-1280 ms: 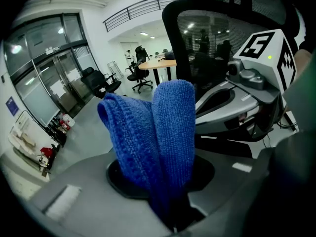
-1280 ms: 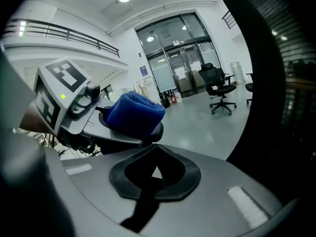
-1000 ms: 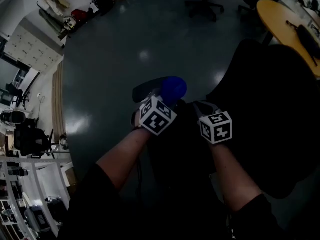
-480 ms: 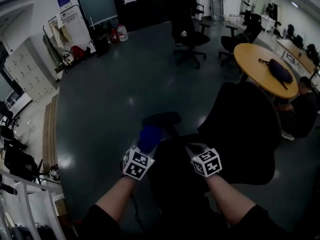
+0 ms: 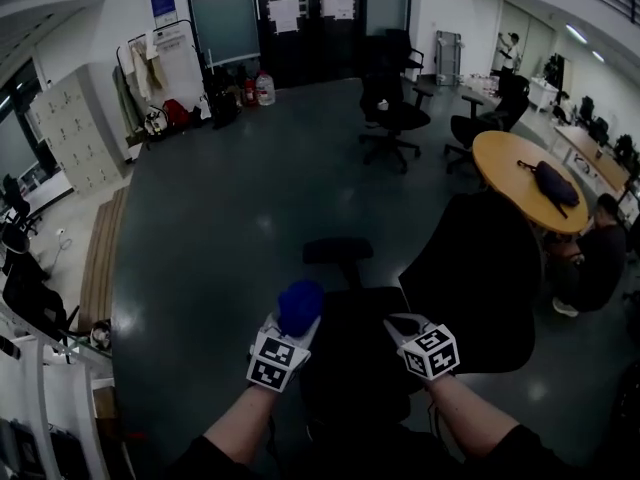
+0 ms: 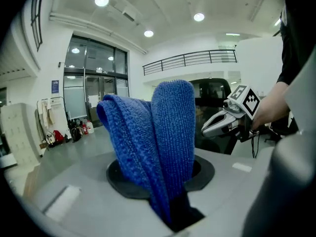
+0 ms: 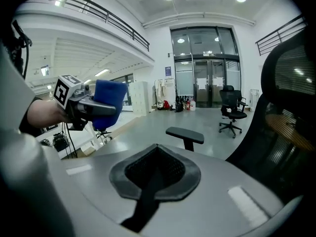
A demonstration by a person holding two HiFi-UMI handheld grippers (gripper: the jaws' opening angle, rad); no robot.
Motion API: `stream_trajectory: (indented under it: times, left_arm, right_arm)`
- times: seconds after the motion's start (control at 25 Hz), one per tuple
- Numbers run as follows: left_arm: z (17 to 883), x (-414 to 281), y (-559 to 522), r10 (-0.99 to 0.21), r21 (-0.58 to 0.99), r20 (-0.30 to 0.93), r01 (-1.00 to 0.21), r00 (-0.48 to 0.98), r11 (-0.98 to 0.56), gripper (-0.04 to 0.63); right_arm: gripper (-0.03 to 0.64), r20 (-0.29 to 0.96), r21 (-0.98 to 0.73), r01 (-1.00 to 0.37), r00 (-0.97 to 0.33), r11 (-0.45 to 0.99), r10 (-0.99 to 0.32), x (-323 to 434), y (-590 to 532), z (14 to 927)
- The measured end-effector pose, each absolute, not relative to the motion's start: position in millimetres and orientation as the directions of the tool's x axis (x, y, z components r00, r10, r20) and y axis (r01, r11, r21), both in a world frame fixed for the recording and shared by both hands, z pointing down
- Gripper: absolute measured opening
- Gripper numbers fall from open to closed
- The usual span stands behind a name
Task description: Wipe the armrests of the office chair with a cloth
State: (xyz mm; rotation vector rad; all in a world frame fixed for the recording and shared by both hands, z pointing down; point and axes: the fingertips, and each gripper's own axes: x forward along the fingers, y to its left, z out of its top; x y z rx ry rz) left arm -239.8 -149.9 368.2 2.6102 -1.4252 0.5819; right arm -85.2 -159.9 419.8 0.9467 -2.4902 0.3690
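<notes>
The black office chair (image 5: 480, 268) stands right in front of me, its left armrest (image 5: 337, 249) a flat black pad on a post. My left gripper (image 5: 293, 322) is shut on a folded blue cloth (image 5: 300, 306), which it holds in the air short of that armrest and apart from it. In the left gripper view the cloth (image 6: 158, 137) stands up out of the jaws. My right gripper (image 5: 402, 324) hovers over the chair seat, shut on nothing. The right gripper view shows the armrest (image 7: 185, 134) ahead, the cloth (image 7: 109, 104) at the left and the backrest (image 7: 289, 102) at the right.
A round wooden table (image 5: 510, 163) with a dark bag (image 5: 550, 181) is at the right, with a seated person (image 5: 600, 253) beside it. Other office chairs (image 5: 395, 118) stand farther back. Lockers (image 5: 70, 133) and shelving line the left side.
The cloth was on the armrest a second ago; it has come off and drawn back toward me. The head view has tilted up, so both grippers sit lower in it.
</notes>
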Motion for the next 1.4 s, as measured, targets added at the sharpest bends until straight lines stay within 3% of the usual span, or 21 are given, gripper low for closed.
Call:
stream_trajectory:
  times: [0.28,0.92,1.4]
  left_arm:
    - [342,-221,-92,-0.859,-0.054,0.317,-0.897,0.402,-0.439,0.140]
    - [322,-124,35,-0.914,-0.014,0.330,-0.967,0.235,-0.254,0.140]
    - [321,-104,106,-0.885,0.039,0.286,-0.927,0.367,-0.372,0.140]
  right_arm:
    - [0.003,0.418,-0.092,-0.608,-0.743,0.789,-0.523,-73,-119,402]
    - [0.003,0.316,-0.200,-0.455,-0.868,0.868,-0.383,4,-7,401]
    - [0.003,0.298,-0.175,-0.486,-0.855,0.856,-0.425,5,69,376]
